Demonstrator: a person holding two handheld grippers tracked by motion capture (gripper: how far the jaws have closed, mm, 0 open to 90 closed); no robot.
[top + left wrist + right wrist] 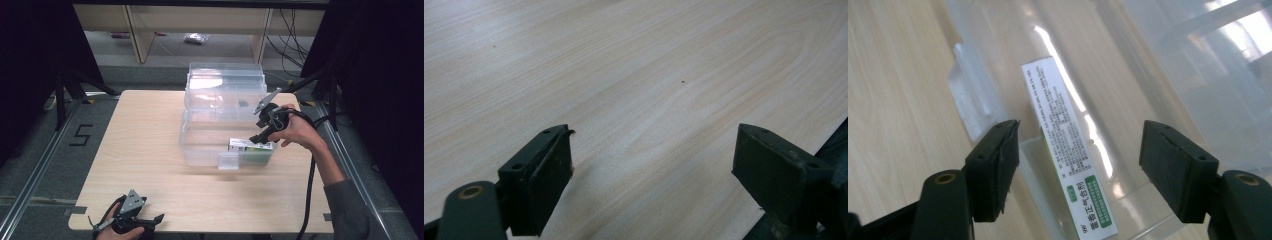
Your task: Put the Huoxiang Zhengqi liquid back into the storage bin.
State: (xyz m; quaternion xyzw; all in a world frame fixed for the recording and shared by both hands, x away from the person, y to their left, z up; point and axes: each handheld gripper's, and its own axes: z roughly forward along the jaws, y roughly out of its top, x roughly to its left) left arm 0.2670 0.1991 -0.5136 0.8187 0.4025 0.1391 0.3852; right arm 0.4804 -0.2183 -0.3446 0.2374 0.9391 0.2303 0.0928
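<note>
A pale wood-grain table (150, 150) fills the centre of the high view, standing on a grey floor (30, 150) with a black "5" marked at the left edge of the frame. Dark curtains close in the upper left and upper right corners, and light wooden furniture legs stand along the top of the frame. A clear plastic bin (210, 140) sits on the table right of centre, its lid (225, 82) tipped open toward the top of the frame. Inside the bin, against its near right wall, lies a white and green box (251, 145). The right gripper (256, 123), held in a hand, hovers just above the bin's right side; in the right gripper view its jaws stand wide apart over the box (1070, 160), gripping nothing. The left gripper (155, 220) rests at the bottom left of the high view near the table's front edge, and in the left gripper view its jaws are spread wide over bare wood (639, 75).
</note>
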